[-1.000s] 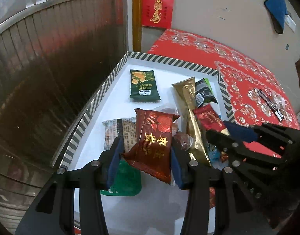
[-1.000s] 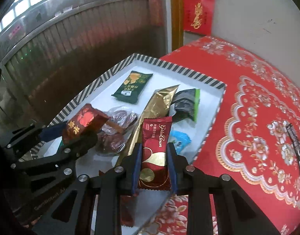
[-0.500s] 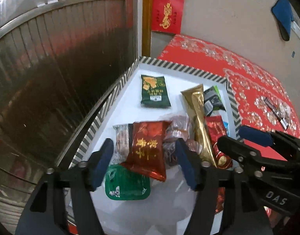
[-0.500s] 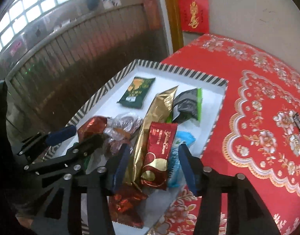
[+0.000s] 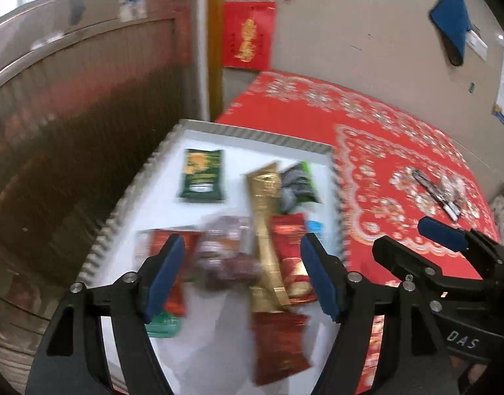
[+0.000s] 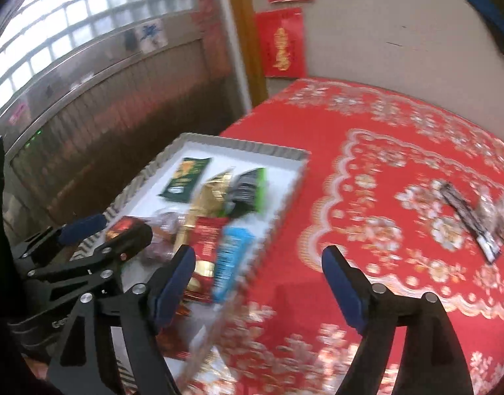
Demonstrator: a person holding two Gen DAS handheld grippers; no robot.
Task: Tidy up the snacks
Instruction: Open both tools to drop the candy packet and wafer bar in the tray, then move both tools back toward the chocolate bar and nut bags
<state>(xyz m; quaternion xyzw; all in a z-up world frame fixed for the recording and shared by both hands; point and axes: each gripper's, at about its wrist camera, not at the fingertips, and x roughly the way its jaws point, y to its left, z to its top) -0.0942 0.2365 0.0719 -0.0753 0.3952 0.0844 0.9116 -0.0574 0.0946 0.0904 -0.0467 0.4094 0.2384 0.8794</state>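
A white tray with a striped rim (image 5: 252, 133) holds the snacks: a green packet (image 5: 202, 174), a long gold packet (image 5: 265, 223), a black-and-green packet (image 5: 299, 184), a red Golden Crown packet (image 5: 289, 256) and a red packet with gold characters (image 5: 166, 263), partly hidden behind a finger. My left gripper (image 5: 242, 256) hovers above the pile, its jaws opening with nothing held between them. My right gripper (image 6: 258, 260) hangs over the tray's right rim (image 6: 285, 204) and the tablecloth, jaws opening and empty. A blue packet (image 6: 232, 256) lies beside the Golden Crown packet (image 6: 206, 247).
A red patterned tablecloth (image 6: 400, 171) covers the table right of the tray. Black stick packets (image 6: 469, 217) and wrapped sweets lie on it at the far right. A dark slatted wall (image 5: 71, 148) runs along the tray's left side. The picture is blurred by motion.
Both grippers let go of their red packets, which now lie in the tray. Both have opened wide and drawn back and upward. The right one has swung right, over the tablecloth.
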